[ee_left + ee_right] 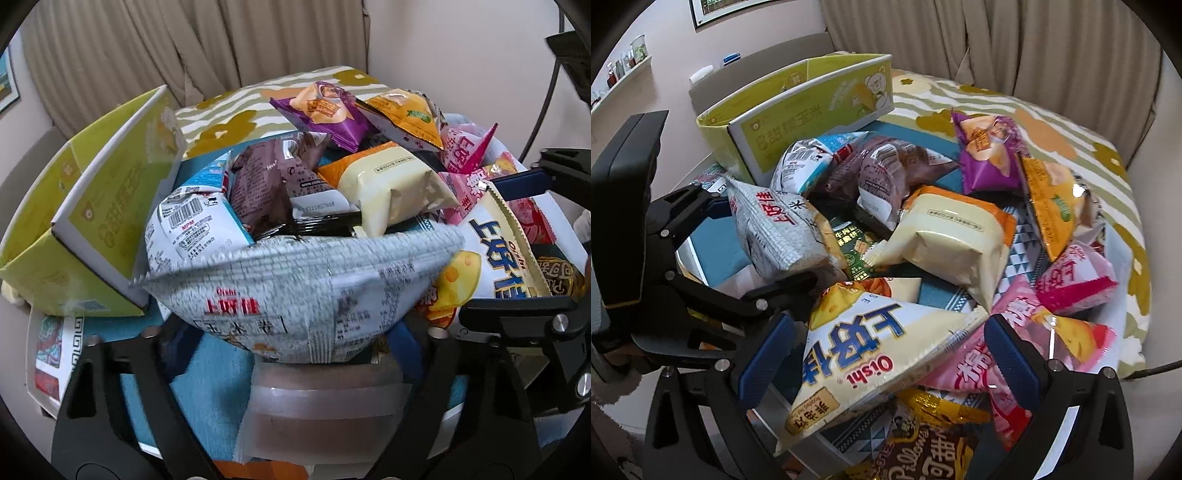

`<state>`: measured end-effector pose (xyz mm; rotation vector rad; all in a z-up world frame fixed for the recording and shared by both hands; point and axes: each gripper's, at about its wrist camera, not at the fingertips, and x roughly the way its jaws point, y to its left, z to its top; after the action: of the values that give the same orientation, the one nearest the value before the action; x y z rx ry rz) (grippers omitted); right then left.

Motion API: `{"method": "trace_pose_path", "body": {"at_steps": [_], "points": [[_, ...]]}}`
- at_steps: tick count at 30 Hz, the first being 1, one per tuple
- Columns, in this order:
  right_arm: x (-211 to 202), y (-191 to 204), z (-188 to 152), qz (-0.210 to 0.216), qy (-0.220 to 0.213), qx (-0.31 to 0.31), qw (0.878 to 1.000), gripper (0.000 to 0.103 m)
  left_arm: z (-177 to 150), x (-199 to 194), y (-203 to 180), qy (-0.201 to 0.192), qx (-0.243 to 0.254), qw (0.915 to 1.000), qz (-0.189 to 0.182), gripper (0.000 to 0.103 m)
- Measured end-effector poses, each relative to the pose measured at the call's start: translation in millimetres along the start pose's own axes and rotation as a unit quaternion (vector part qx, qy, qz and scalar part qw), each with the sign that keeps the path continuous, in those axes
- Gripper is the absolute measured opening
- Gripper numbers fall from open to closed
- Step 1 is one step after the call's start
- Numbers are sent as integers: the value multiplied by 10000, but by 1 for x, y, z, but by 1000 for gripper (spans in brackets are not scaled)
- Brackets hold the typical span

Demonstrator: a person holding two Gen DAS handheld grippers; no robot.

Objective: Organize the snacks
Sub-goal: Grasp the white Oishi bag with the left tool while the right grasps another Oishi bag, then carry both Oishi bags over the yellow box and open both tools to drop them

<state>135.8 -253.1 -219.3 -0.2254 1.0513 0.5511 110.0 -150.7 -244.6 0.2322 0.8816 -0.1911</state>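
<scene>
The snacks lie heaped on a blue cloth (221, 369), with the open yellow-green box (110, 206) at the left of the left wrist view and upper left in the right wrist view. The left gripper (295, 332) has the grey Oishi bag (295, 280) between its jaws; the right wrist view shows its jaws closed on that bag's end, at the left of the frame. The right gripper (886, 354) straddles the white Oishi cheese bag (864, 339), blue pads at either side. The left pad looks to meet the bag's edge, but whether the jaws are gripping it or merely bracket it I cannot tell.

Both bags are puffy and slippery, so I judge it best to pinch at the crimped seam, not the air-filled belly. Lift each one straight up clear of its neighbours before swinging toward the box, lest the purple packet (990, 155) and others get dragged along
</scene>
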Motion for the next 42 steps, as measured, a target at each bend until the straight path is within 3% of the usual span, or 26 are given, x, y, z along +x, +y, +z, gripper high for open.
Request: {"method": "trace_pose_path", "body": {"at_steps": [3,10,13,23,29,36,42], "points": [[5,0,0,133,110,-29,9998,99,-1,-2,1,-29,12,10000,-51,71],[17,3,-3,246,324,-95,9991,71,-2,-8,7,-32,-58,10000,-54,70],[11,3,-3,197,300,-85,9993,67,-1,-15,11,-32,-106,9999,-56,70],[-22,7,2,-9,115,5,9999,64,8,-61,27,-145,-336,9992,167,70],[-57,6,17,59,-225,132,9996,63,20,-94,42,-319,-677,9966,340,70],[-89,11,61,67,-664,18,9978,63,45,-128,82,-639,-1044,9903,660,70],[-100,26,121,-197,-1351,-156,9905,63,80,-136,150,-847,-1134,9859,888,70]]}}
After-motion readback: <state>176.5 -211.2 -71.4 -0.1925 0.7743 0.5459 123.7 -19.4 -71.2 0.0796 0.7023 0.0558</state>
